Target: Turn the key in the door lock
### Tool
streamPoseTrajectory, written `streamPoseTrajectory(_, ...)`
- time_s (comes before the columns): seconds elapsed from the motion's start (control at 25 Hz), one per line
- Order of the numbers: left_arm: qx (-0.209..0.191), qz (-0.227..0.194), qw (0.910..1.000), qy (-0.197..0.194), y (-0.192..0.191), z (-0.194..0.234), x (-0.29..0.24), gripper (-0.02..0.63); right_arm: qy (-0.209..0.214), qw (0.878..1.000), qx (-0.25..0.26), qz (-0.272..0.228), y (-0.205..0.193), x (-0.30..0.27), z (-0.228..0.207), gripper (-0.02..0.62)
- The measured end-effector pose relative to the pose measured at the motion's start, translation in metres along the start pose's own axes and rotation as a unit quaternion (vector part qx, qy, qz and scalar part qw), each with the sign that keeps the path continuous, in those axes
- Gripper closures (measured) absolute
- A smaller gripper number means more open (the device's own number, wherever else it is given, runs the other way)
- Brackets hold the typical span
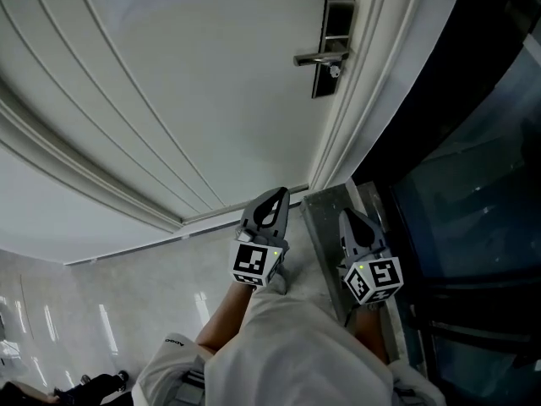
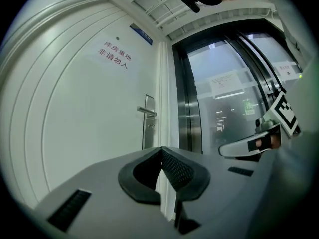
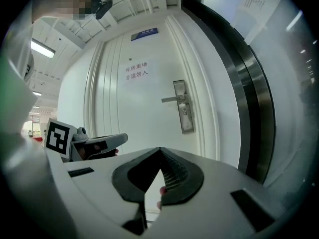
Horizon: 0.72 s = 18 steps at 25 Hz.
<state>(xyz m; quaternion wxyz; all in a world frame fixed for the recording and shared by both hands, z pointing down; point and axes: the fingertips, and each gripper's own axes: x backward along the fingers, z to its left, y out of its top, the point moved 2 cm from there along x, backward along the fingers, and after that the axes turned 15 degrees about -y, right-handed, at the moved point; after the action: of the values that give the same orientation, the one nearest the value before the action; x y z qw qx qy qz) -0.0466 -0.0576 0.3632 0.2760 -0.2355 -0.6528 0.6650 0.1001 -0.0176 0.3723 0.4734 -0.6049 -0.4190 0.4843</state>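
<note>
Both tongs, left gripper [image 1: 279, 193] and right gripper [image 1: 346, 215], are pinched closed on nothing, side by side and well short of the door handle [image 1: 321, 57], presumably lining up on the lock [image 3: 185, 112] just beneath that handle, any key there too small to see

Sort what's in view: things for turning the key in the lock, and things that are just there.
For the job:
door lock
lever handle
white door
left gripper
right gripper

Just there:
red-lettered sign
blue plate
glass wall
</note>
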Motion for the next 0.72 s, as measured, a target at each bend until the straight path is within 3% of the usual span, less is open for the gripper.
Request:
streamPoseTrajectory(0.2,0.027,-0.001,0.9996,-0.011,-0.001,0.045,-0.039,0.598,-0.023,0.999,0.028,0.010,0.005,-0.050,-0.006,0.594)
streamPoseTrajectory(0.48,0.021,-0.007,0.9987,-0.046,0.003,0.075,-0.088,0.598,-0.037,0.994,0.104,0.010,0.014,-0.108,-0.011,0.594)
streamPoseTrajectory(0.72,0.023,0.005,0.9989,-0.042,-0.001,0.085,-0.112,0.598,-0.054,0.965,0.256,-0.007,0.036,-0.148,-0.026,0.594)
